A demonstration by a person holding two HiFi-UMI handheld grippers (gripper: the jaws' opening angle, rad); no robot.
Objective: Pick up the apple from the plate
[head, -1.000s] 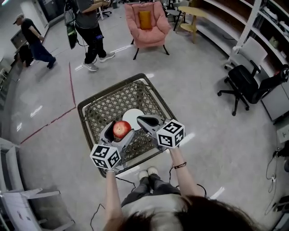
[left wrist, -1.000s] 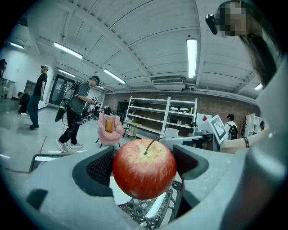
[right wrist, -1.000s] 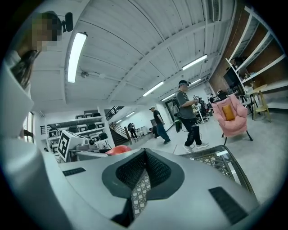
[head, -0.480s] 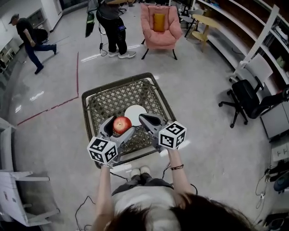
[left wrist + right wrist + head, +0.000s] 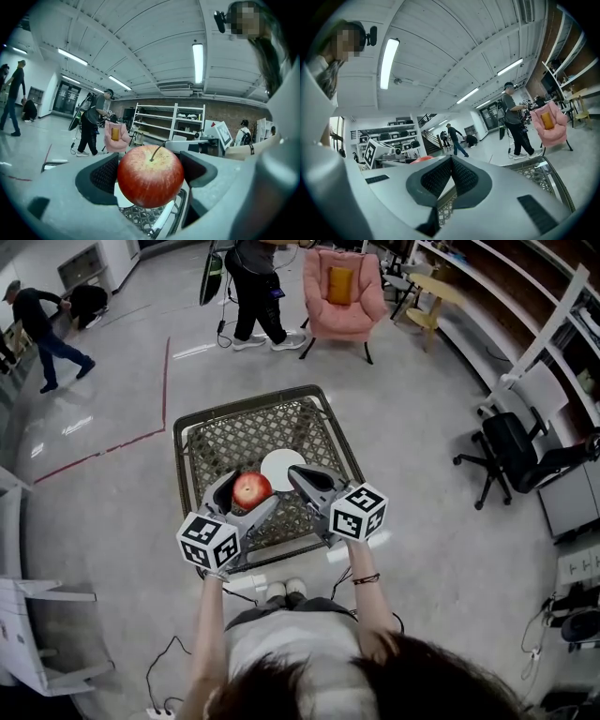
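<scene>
A red apple (image 5: 251, 489) (image 5: 150, 176) is held up between the jaws of my left gripper (image 5: 246, 495) (image 5: 151, 174), above the woven table (image 5: 225, 442), stem upward. The white plate (image 5: 282, 469) lies bare on the table just right of the apple; a sliver of the plate (image 5: 123, 199) shows under the fruit in the left gripper view. My right gripper (image 5: 302, 478) (image 5: 451, 180) hovers at the plate's right side with its jaws touching and nothing between them. The apple's red top (image 5: 423, 159) peeks over the right gripper's left jaw.
The square lattice table has a metal rim (image 5: 339, 439). A pink armchair (image 5: 342, 287) stands beyond it, an office chair (image 5: 515, 448) and shelves at right. One person (image 5: 255, 287) stands near the armchair; another person (image 5: 37, 324) walks at far left.
The head view has shifted, and the standing person has stepped right toward the armchair. Both grippers keep their pose over the table, the apple still in the left one.
</scene>
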